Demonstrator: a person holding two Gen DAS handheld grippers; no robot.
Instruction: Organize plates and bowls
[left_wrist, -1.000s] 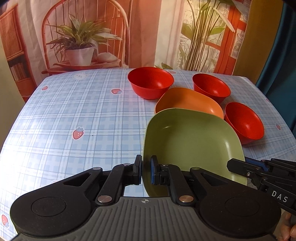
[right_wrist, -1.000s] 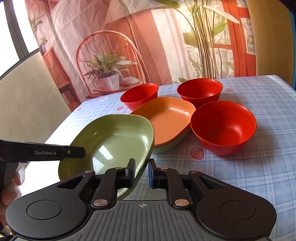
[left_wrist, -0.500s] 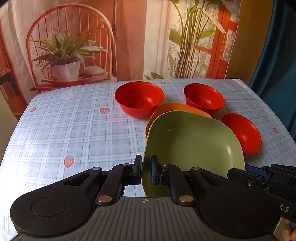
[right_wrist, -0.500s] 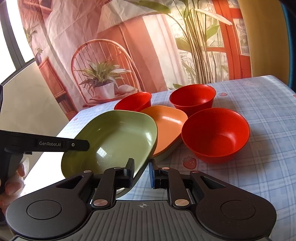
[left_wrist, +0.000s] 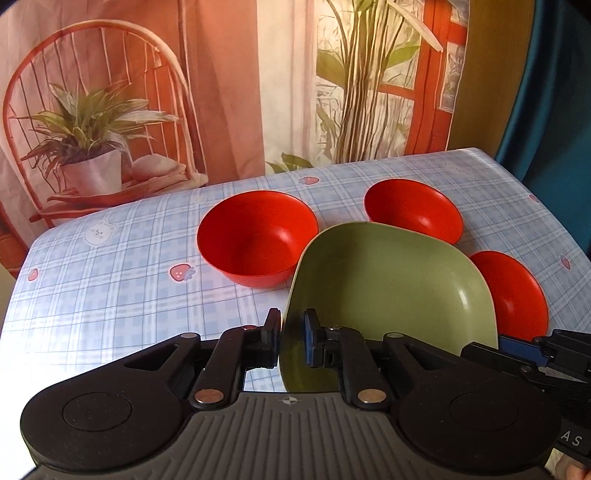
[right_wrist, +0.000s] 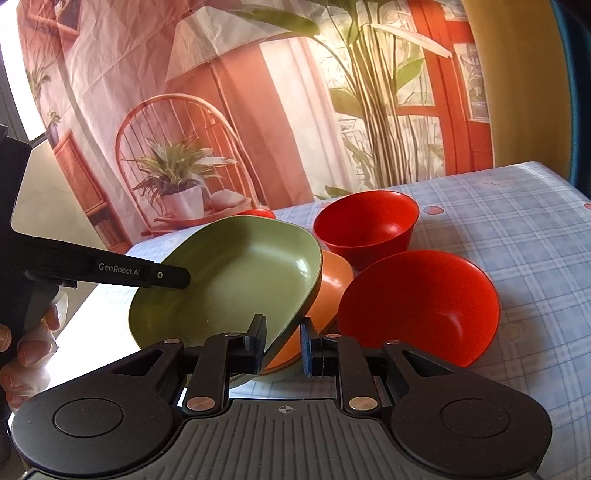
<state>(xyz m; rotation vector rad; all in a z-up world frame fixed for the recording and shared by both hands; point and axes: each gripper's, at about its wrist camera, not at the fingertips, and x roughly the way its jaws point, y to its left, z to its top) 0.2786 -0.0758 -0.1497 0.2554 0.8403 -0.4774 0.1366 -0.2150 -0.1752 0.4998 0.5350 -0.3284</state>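
Note:
A green plate (left_wrist: 391, 288) is held in the air above the table, tilted. My left gripper (left_wrist: 291, 338) is shut on its near left rim. My right gripper (right_wrist: 283, 341) is shut on its right rim, and the plate (right_wrist: 236, 280) fills the left of the right wrist view. Under it lies an orange plate (right_wrist: 330, 291), which seems to rest on another pale plate. Three red bowls (left_wrist: 256, 236) (left_wrist: 413, 210) (left_wrist: 511, 291) stand on the table around the plates. In the right wrist view two of them show clearly (right_wrist: 365, 225) (right_wrist: 417, 306).
The table (left_wrist: 110, 280) has a blue checked cloth with strawberry prints. A printed backdrop with a chair and plant hangs behind its far edge. The left gripper's body (right_wrist: 110, 271) crosses the left of the right wrist view.
Both grippers have lifted the green plate and carried it forward over the orange plate, which it now hides in the left wrist view.

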